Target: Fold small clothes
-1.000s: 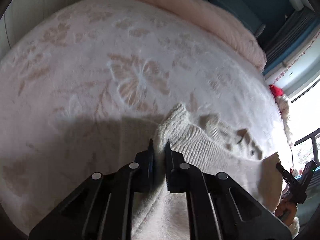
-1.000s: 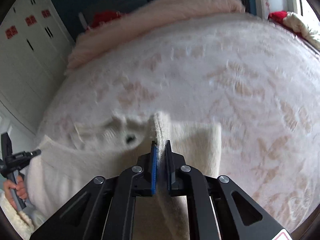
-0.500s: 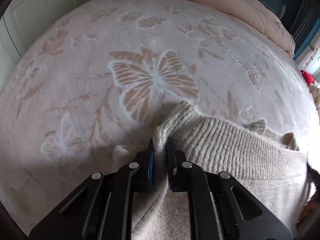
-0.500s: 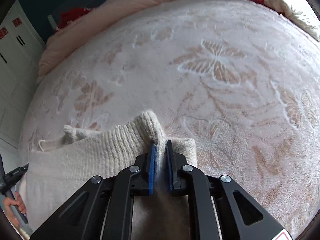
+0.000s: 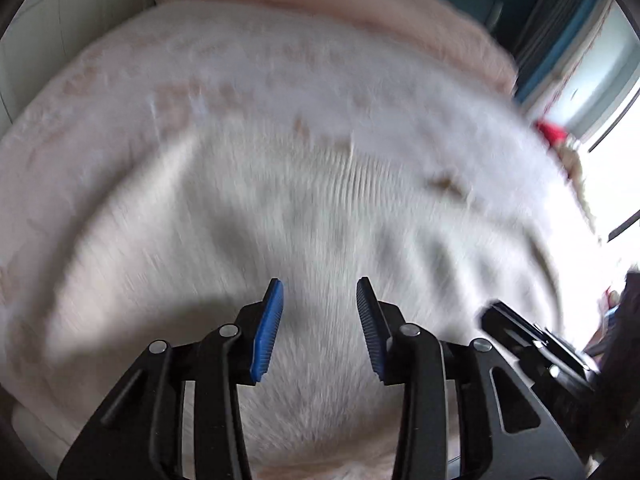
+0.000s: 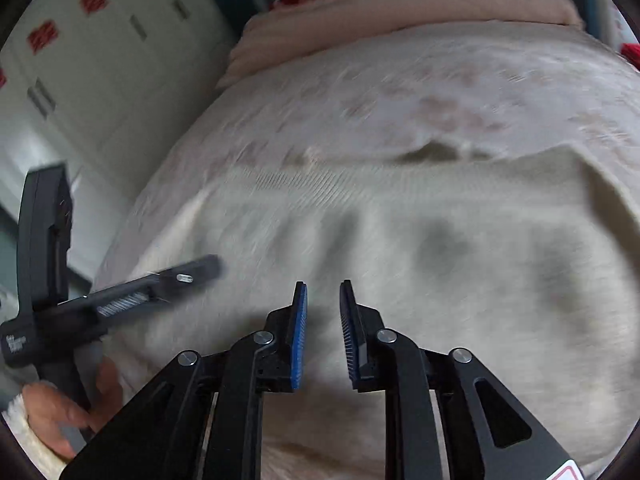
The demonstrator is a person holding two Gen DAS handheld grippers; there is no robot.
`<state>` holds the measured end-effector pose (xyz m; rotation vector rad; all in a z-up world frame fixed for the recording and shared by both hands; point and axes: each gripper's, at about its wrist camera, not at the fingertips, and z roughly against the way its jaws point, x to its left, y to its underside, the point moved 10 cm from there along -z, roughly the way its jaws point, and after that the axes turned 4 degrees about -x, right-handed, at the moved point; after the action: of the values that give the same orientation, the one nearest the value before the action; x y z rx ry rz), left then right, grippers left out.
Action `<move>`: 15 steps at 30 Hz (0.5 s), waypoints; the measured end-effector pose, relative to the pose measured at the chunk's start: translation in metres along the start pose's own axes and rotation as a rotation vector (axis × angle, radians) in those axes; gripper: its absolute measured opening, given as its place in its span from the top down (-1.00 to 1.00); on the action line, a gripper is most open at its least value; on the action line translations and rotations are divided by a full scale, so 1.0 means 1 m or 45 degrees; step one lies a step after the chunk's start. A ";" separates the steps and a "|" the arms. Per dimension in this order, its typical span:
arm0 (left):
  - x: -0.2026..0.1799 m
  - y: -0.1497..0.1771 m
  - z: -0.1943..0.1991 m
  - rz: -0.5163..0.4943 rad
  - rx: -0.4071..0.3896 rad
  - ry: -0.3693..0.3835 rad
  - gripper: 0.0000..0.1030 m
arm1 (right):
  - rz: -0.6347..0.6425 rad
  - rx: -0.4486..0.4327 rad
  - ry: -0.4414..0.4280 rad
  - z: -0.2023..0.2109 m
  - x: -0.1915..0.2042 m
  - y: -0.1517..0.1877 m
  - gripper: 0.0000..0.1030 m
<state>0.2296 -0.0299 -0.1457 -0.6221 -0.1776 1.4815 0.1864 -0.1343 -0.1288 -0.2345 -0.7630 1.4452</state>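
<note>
We hold both tongs spread, left tongs (image 5: 319, 286) just opening, right tongs (image 6: 323, 286) empty, over the cream ribbed knit sweater (image 6: 400, 240) at twelve o'clock.

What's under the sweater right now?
The cream knit sweater lies spread on the butterfly-patterned blanket, which shows past its far edge. Whatever lies beneath its middle is covered. Neither gripper holds it.

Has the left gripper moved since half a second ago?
Yes. The left gripper has pulled back toward the near edge of the sweater, off the collar it pinched; its jaws have just been opening, nothing between them.
</note>
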 end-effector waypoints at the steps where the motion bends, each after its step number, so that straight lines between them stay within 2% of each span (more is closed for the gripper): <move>1: 0.003 0.006 -0.005 -0.003 0.010 -0.019 0.30 | 0.021 -0.010 0.048 0.001 -0.009 0.003 0.85; 3: 0.012 0.007 -0.004 -0.007 -0.036 -0.014 0.30 | -0.050 -0.032 0.140 0.013 -0.053 0.007 0.87; 5: 0.022 0.008 0.001 -0.027 -0.038 -0.027 0.31 | -0.202 -0.072 0.196 0.037 -0.111 0.013 1.00; 8: 0.035 0.008 0.003 -0.066 -0.056 -0.036 0.30 | -0.344 -0.135 0.325 0.079 -0.178 0.026 1.00; 11: 0.040 0.010 0.008 -0.041 -0.084 0.010 0.32 | -0.430 -0.152 0.308 0.101 -0.199 0.031 1.00; 12: 0.041 0.009 0.012 -0.001 -0.092 0.032 0.32 | -0.411 -0.143 0.349 0.107 -0.199 0.028 1.00; 14: 0.042 0.008 0.024 0.050 -0.102 0.030 0.28 | -0.366 -0.190 0.423 0.119 -0.194 0.012 0.71; 15: 0.047 0.004 0.034 0.079 -0.131 0.013 0.15 | -0.354 -0.218 0.417 0.123 -0.189 0.003 0.69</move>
<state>0.2146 0.0245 -0.1319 -0.7238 -0.2294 1.5356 0.1213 -0.3480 -0.1001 -0.4657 -0.6223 1.0465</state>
